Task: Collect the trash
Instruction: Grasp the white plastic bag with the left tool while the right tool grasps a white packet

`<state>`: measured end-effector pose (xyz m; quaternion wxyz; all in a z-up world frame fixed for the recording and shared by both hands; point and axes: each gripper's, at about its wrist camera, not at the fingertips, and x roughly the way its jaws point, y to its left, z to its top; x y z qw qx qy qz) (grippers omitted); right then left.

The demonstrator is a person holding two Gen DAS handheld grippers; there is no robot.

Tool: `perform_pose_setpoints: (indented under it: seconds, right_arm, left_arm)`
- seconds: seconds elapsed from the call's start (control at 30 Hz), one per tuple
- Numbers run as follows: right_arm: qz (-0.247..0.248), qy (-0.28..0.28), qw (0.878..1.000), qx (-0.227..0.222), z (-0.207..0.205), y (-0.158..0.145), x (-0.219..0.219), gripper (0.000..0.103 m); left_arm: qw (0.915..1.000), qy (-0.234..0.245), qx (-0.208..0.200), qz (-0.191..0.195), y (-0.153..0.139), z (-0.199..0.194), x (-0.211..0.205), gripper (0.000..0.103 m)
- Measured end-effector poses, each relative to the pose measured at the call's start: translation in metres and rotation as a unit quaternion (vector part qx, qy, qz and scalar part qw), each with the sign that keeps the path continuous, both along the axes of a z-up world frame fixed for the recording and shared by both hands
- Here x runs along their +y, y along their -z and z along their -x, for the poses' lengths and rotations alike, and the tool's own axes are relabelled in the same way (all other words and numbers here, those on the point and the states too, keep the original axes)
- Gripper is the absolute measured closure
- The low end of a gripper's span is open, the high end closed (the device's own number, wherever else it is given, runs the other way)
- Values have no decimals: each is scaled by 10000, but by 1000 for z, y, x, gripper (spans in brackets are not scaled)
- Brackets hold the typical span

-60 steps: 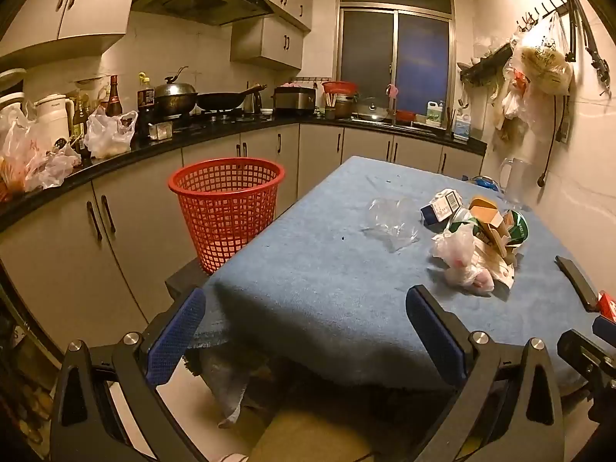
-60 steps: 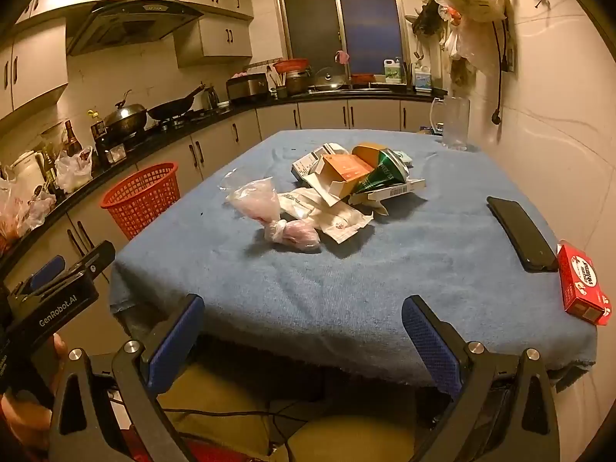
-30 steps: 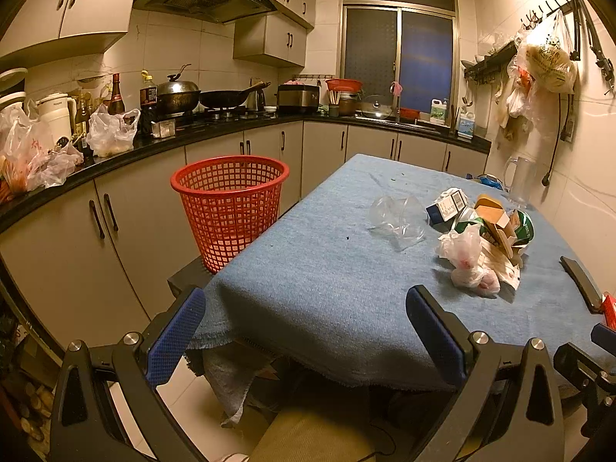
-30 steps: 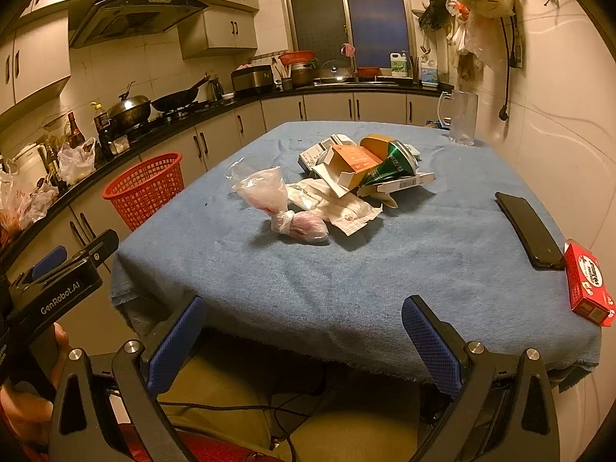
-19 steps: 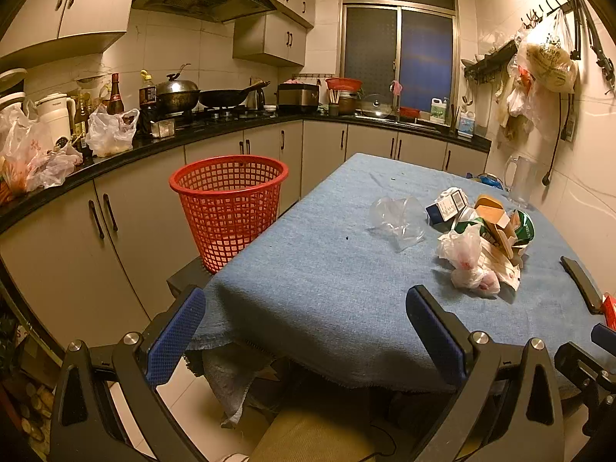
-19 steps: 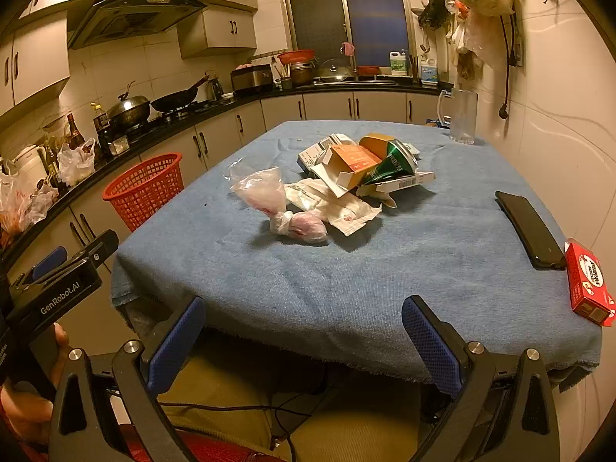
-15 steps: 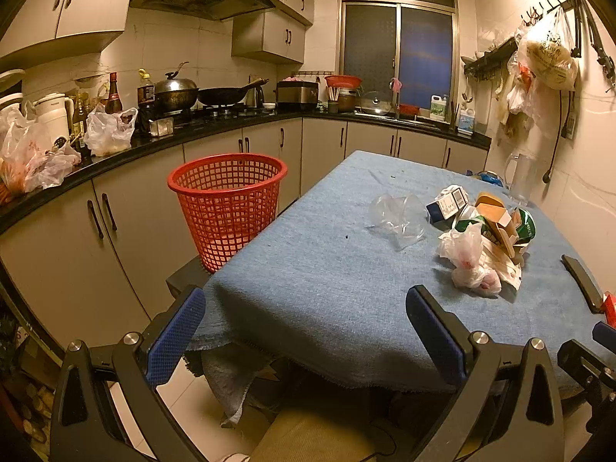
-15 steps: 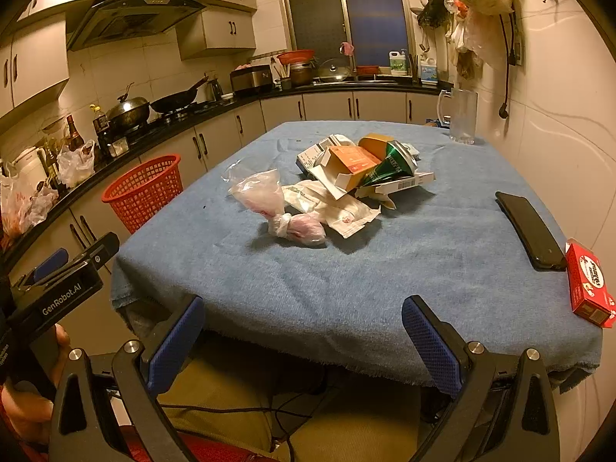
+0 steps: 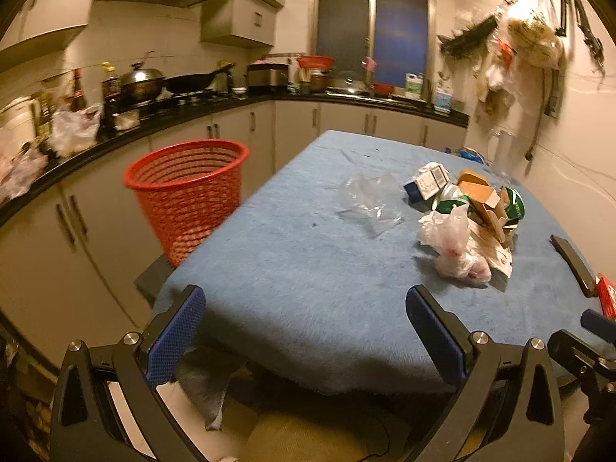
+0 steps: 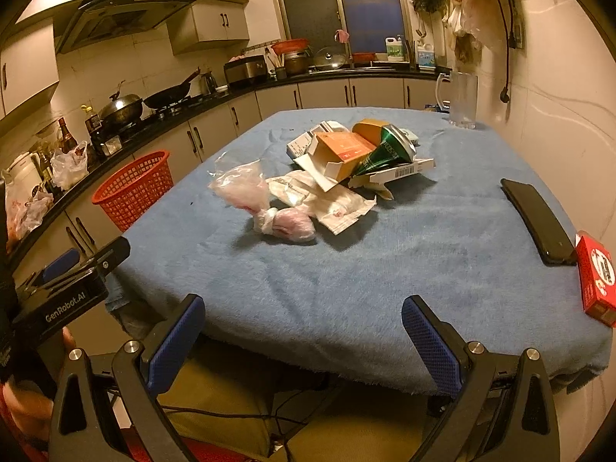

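A pile of trash lies mid-table on the blue cloth (image 10: 346, 269): a knotted pink-white plastic bag (image 10: 285, 223), white paper wrappers (image 10: 335, 204), an orange carton (image 10: 342, 150), a crushed green can (image 10: 389, 150) and a white box (image 10: 400, 171). A clear plastic bag (image 9: 369, 200) lies left of the pile (image 9: 466, 223). A red mesh basket (image 9: 188, 192) stands left of the table; it also shows in the right wrist view (image 10: 134, 188). My left gripper (image 9: 306, 331) and right gripper (image 10: 302, 337) are open and empty, at the table's near edge.
A black phone (image 10: 539, 219) and a red box (image 10: 598, 277) lie at the table's right side. A glass jug (image 10: 460, 96) stands at the far right corner. A counter with pots and bags (image 9: 77, 131) runs along the left. Bags hang on the right wall (image 9: 531, 46).
Both grippers have moved forward toward the table, so the trash and basket look closer. Both stay open and empty. Nothing on the table has moved.
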<state>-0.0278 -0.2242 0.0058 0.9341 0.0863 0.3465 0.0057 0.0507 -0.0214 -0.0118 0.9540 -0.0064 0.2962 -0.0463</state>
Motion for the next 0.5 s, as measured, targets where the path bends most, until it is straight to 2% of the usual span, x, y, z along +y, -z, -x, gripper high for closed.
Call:
perform_pose_setpoints:
  seconds: [0.1,0.17,0.27,0.3,0.33,0.4,0.5]
  right_arm:
    - [21,65,10000,-61,-9,-4,-13,1]
    - [-18,125,9999,-56,-15,-7,-22,3]
    - [-109,186,9998,-13,-28,-9,-37,6]
    - [-125,197,9997,1,-33,-9,-42,7]
    - [-120,208,9997,5,-36,-9,-44,11]
    - [-182,259,9995,5,-46,-9,-54,14]
    - [-418,264,9988,48,-59,-5,-68,14]
  left_arm:
    - [9988,437,221,-77,-4,-18,-11,0]
    - [9964,747,384,128,-3,-30,-17,3]
    - [9914,1045,716,328,3,-49,-25,24]
    - [9883,1148,901,436,5,-57,-28,34]
    - [9856,1258,971,572,7,-62,-32,38]
    - [9776,1539,1157,847,11,-71,-39,39]
    - [9681,1908,1196,1096,11,-73,-47,39]
